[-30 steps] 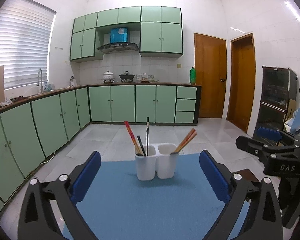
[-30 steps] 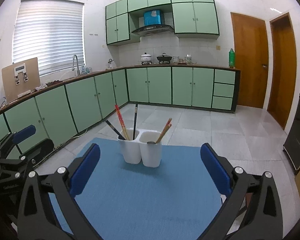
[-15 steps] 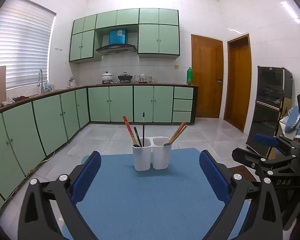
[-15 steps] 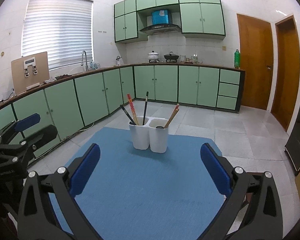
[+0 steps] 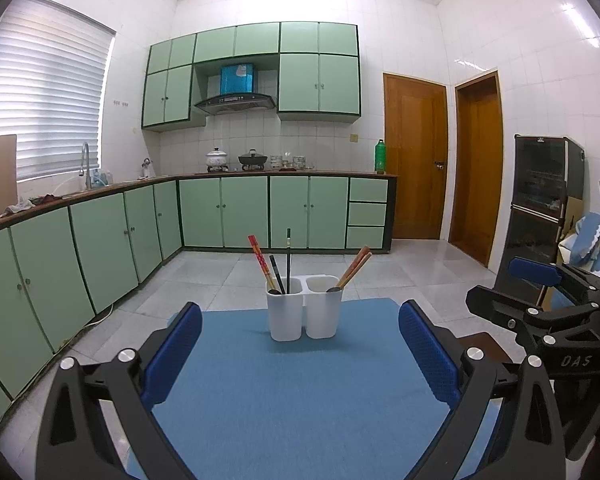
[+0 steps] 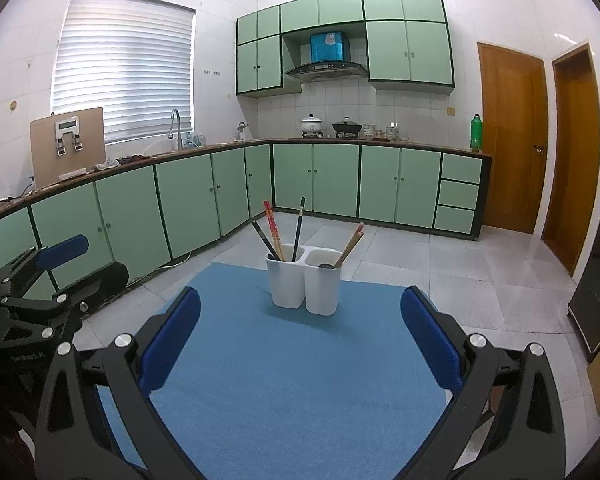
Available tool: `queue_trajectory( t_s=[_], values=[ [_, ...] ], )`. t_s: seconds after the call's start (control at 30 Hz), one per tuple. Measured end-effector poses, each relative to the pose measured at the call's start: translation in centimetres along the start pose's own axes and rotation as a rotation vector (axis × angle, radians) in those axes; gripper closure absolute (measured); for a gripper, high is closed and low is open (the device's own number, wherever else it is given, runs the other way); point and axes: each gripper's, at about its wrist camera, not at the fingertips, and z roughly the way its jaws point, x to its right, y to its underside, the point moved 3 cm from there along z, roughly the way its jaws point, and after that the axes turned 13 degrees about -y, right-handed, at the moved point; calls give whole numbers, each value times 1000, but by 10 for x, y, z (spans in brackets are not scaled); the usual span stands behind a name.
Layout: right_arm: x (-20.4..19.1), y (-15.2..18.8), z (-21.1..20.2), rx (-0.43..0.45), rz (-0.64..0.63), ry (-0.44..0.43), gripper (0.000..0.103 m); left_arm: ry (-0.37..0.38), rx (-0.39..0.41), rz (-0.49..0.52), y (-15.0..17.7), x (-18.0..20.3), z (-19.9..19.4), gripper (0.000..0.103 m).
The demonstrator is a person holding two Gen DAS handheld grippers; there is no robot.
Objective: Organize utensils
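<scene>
- On blue mat (image 5: 284,392): white twin-cup holder (image 5: 303,307), upright, chopsticks (image 5: 260,260) inside both cups.
- Left gripper (image 5: 300,350), right gripper (image 6: 300,338): fingers apart, empty, well short of holder.
- Risk: clipping leaning chopsticks, tipping holder.

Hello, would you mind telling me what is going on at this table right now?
A person holds a two-finger gripper in each hand over a blue mat. The left gripper and right gripper are both open and empty, short of a white two-compartment utensil holder. Its left compartment holds red chopsticks and dark utensils; the right holds wooden chopsticks. Nothing is being gripped.
</scene>
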Motion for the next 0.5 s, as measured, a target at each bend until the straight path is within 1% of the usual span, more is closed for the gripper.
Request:
queue_trajectory(
  t_s=[0.5],
  values=[
    [-1,1,-3,3,-12,1,6,-9,8,-13,4,-5,-5,6]
  ],
)
